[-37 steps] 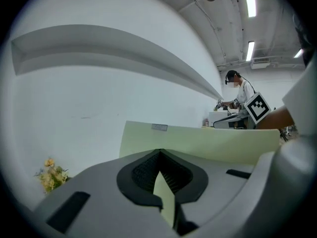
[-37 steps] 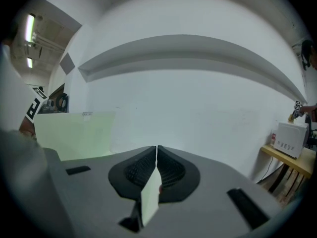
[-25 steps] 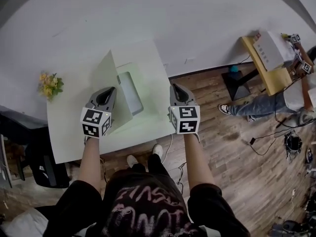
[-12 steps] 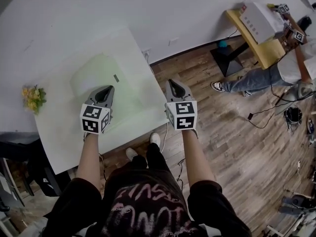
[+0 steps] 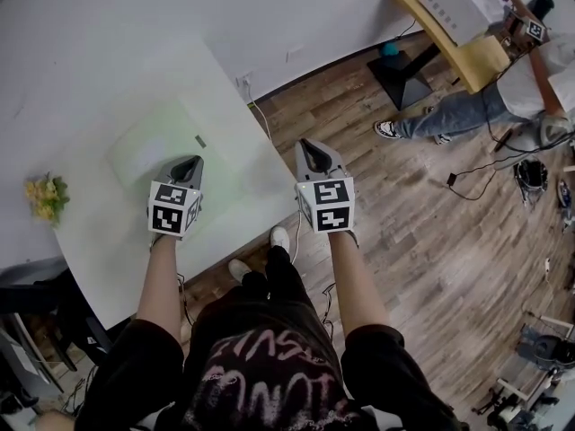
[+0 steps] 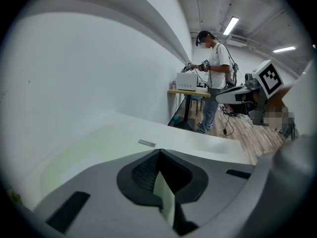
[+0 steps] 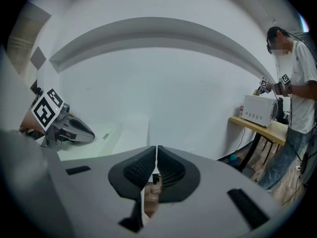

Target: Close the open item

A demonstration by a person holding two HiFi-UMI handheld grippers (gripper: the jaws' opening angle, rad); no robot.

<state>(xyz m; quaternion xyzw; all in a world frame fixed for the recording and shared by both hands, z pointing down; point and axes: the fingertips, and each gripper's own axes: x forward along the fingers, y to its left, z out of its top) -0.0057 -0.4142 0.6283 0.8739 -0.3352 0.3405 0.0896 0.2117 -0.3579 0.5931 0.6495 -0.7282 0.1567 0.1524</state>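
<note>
My left gripper [image 5: 190, 162] hangs over the white table [image 5: 108, 250], jaws pressed together, nothing between them. My right gripper [image 5: 305, 145] sits just off that table's right edge, jaws closed to a hairline slit. The bare left forearm [image 5: 162, 285] and right forearm [image 5: 346, 281] reach forward, roughly parallel.

The table [image 5: 99, 250] looks matt white, the floor [image 5: 431, 241] wood, pads [image 6: 142, 172] of the left tool [image 6: 157, 153] ribbed, perhaps rubber.

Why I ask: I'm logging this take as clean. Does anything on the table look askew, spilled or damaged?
Nothing stands out. The pale green case lies flat and closed on the white table. The flowers sit by the table's left edge. The left gripper and right gripper are shut on nothing.
</note>
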